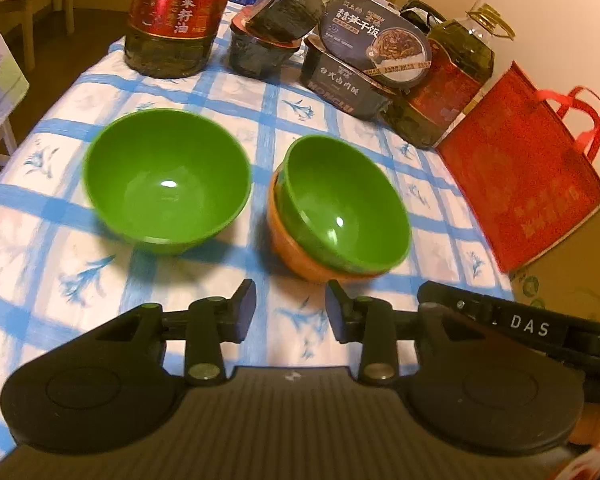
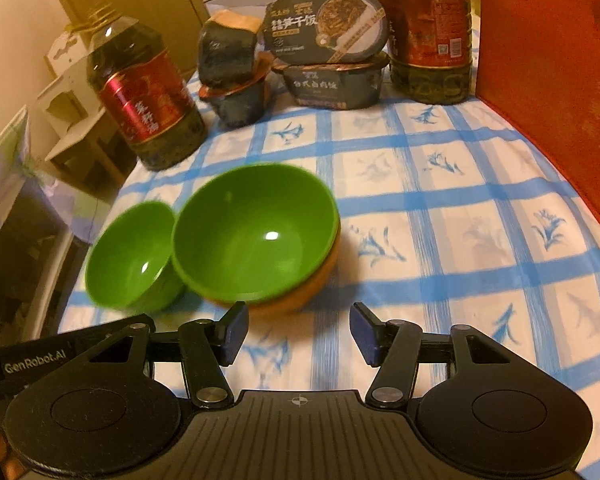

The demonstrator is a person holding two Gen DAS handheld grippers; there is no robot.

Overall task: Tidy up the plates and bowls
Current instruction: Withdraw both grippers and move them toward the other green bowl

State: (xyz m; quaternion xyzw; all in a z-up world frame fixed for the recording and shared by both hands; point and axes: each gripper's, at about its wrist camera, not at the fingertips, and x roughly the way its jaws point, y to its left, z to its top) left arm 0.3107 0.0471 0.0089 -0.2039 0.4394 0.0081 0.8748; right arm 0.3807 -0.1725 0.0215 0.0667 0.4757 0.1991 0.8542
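A lone green bowl [image 1: 165,186] stands upright on the blue-checked tablecloth [image 1: 39,220]; it shows at the left in the right wrist view [image 2: 129,258]. To its right a second green bowl [image 1: 346,204] sits nested, tilted, inside an orange bowl [image 1: 295,256]; the pair also shows in the right wrist view, green [image 2: 255,236] in orange [image 2: 312,284]. My left gripper [image 1: 289,312] is open and empty, just short of the bowls. My right gripper [image 2: 297,334] is open and empty, just in front of the nested pair.
At the back stand two big oil bottles [image 1: 179,16] [image 1: 440,84], stacked dark instant-meal boxes [image 1: 364,60] and dark cups [image 1: 267,40]. A red tote bag [image 1: 524,168] stands at the right edge. The table's left edge drops to a white chair [image 1: 23,8].
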